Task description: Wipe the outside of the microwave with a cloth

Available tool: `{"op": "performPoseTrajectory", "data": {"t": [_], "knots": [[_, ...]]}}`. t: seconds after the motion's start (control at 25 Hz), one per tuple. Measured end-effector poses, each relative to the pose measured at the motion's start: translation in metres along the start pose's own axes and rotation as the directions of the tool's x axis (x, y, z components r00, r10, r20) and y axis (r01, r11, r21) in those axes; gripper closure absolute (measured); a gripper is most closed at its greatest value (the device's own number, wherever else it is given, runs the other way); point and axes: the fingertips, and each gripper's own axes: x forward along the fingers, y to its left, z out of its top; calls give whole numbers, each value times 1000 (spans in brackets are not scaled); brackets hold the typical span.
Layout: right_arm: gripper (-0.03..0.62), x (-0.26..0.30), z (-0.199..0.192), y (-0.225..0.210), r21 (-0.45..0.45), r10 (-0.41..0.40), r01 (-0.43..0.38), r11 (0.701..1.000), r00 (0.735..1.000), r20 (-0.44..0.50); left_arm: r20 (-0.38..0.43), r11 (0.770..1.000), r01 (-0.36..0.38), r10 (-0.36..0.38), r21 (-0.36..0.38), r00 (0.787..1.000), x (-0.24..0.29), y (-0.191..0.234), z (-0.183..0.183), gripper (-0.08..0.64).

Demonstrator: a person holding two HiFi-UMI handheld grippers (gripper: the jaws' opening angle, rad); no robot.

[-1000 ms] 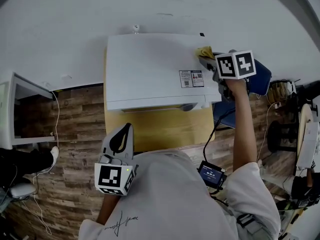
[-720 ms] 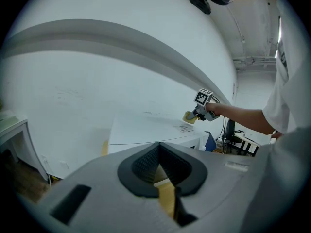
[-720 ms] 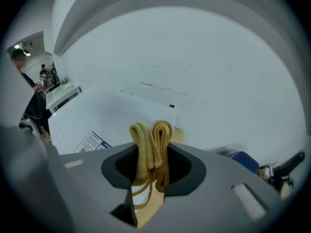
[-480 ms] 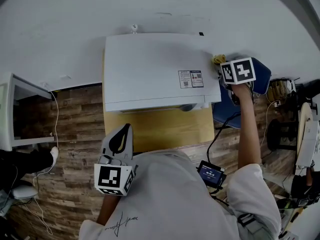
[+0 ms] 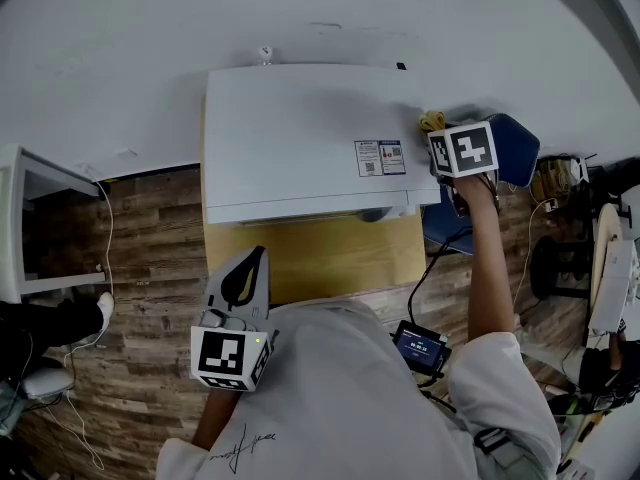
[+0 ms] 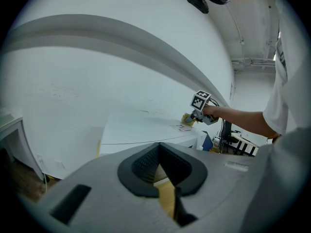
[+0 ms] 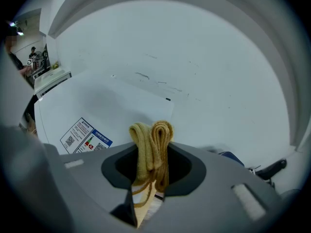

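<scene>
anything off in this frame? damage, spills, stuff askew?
Nothing stands out. The microwave sits square against the wall, with no dents or spills showing and its label lying flat. The right gripper is shut on the folded yellow cloth by the top's right rear corner. The left gripper is shut and empty, out in front.

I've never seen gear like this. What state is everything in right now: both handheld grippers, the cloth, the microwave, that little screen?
Left gripper: jaws together, holding nothing, held low in front of the microwave.
Right gripper: shut on the cloth.
Cloth: bunched up, pinched at the microwave's right rear edge.
Microwave: door looks closed from above.
Small device: screen lit.
</scene>
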Motion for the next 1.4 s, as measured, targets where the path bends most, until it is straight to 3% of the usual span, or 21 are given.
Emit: {"op": "performPoseTrajectory", "data": {"t": [0.8, 1.4], "knots": [[468, -4, 6, 19, -13, 8, -7, 1000, 1000, 15, 6, 1000, -8, 8, -25, 1000, 10, 5, 1, 566], [468, -4, 18, 48, -76, 45, -43, 996, 999, 26, 13, 999, -4, 5, -33, 1000, 22, 10, 4, 566]]}}
